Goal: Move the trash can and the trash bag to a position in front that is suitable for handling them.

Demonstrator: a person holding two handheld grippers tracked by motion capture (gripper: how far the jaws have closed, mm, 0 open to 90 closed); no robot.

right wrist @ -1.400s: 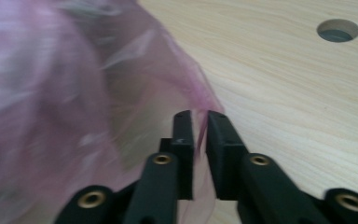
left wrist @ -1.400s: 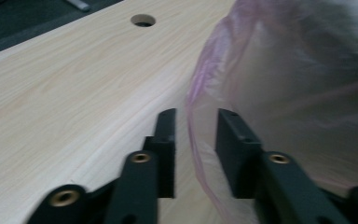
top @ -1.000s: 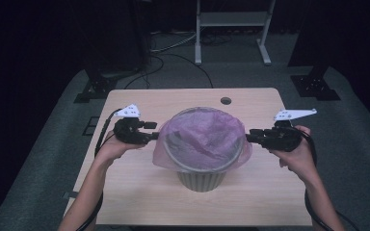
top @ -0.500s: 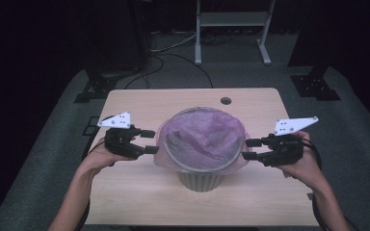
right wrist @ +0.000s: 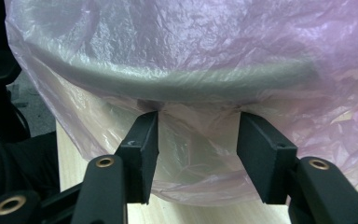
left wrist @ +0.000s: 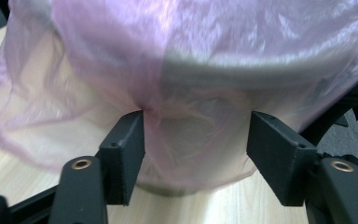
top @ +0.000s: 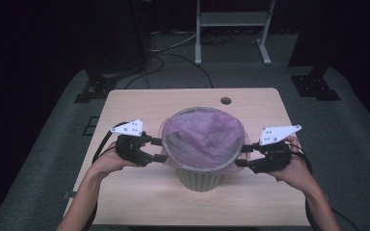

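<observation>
Counter: wooden, bears grey bin lined with purple bag.
Left gripper: spread, jaws just closing slightly, bag film between.
Right gripper: spread likewise, at bag's opposite side.

A dim lab or studio was suggested: a lone table set on grey carpet, stands, cables and a white frame seen behind.

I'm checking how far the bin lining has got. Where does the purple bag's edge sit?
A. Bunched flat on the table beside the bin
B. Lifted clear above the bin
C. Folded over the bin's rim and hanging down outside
C: the purple bag drapes over the rim of the bin, its edge hanging down the outside wall.
</observation>
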